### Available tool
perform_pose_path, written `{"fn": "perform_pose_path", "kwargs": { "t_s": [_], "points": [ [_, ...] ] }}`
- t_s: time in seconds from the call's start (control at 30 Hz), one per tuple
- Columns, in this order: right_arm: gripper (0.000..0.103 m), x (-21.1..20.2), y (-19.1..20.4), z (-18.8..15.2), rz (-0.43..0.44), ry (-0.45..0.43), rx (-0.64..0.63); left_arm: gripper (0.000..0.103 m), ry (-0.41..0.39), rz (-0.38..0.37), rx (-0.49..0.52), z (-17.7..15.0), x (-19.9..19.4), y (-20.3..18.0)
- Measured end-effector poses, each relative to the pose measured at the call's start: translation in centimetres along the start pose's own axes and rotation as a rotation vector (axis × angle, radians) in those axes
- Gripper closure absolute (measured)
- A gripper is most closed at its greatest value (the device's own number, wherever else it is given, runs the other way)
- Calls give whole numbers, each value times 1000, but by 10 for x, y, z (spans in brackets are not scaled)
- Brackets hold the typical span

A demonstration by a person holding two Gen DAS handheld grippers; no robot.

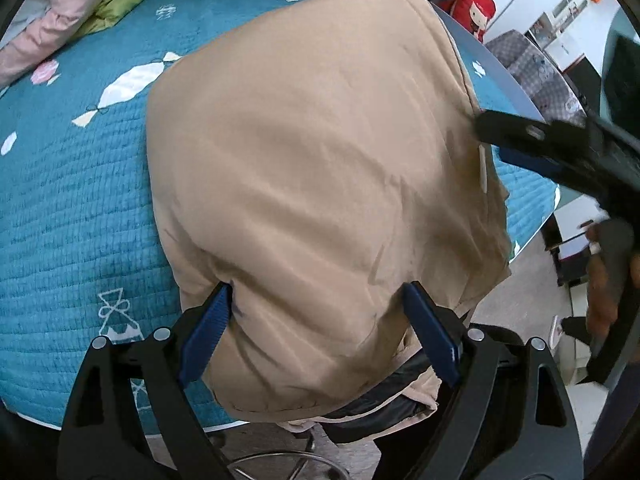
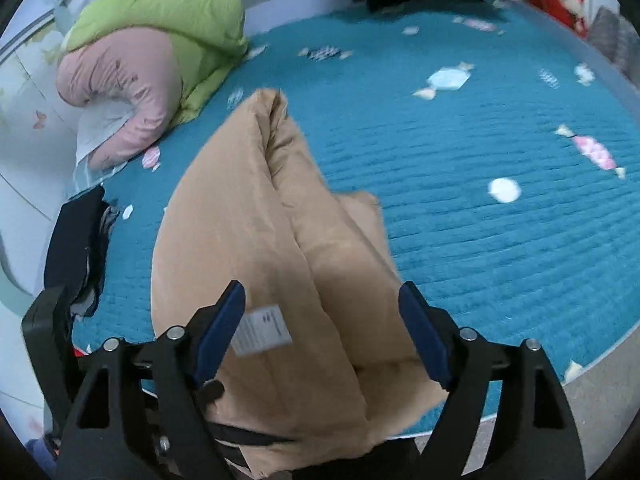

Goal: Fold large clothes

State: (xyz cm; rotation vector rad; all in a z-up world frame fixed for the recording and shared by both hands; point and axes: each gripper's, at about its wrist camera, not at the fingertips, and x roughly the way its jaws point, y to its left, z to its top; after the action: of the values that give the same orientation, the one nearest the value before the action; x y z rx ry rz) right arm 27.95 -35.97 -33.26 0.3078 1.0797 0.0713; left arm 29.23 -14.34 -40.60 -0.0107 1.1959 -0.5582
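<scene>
A large tan padded garment (image 1: 320, 168) lies folded on the teal quilted bed (image 1: 72, 208), its near end with dark lining hanging over the bed's edge. My left gripper (image 1: 318, 300) is open, its blue pads straddling the garment's near end. My right gripper (image 2: 320, 300) is open too, its jaws either side of the tan garment (image 2: 256, 232) by a white care label (image 2: 262, 330). In the left wrist view the right gripper's finger (image 1: 520, 132) reaches the garment's right edge.
A green and pink padded bundle (image 2: 152, 52) lies at the bed's far left corner. Dark clothes (image 2: 80, 248) sit at the left edge. A red doll cushion (image 1: 474, 6) and checked fabric (image 1: 532, 68) stand beyond the bed. A chair base (image 1: 280, 468) is below.
</scene>
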Motion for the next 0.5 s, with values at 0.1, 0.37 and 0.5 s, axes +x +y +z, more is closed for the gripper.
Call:
{"fn": "perform_pose_path", "kwargs": {
  "t_s": [0.1, 0.37, 0.5],
  "points": [
    [22, 24, -7, 6, 9, 91, -30, 17, 3, 7, 18, 0, 2, -5],
    [15, 85, -73, 0, 234, 342, 177, 17, -12, -128, -19, 7, -12, 8],
    [13, 101, -91, -16, 367, 361, 271, 15, -45, -199, -196, 12, -23, 51]
  ]
}}
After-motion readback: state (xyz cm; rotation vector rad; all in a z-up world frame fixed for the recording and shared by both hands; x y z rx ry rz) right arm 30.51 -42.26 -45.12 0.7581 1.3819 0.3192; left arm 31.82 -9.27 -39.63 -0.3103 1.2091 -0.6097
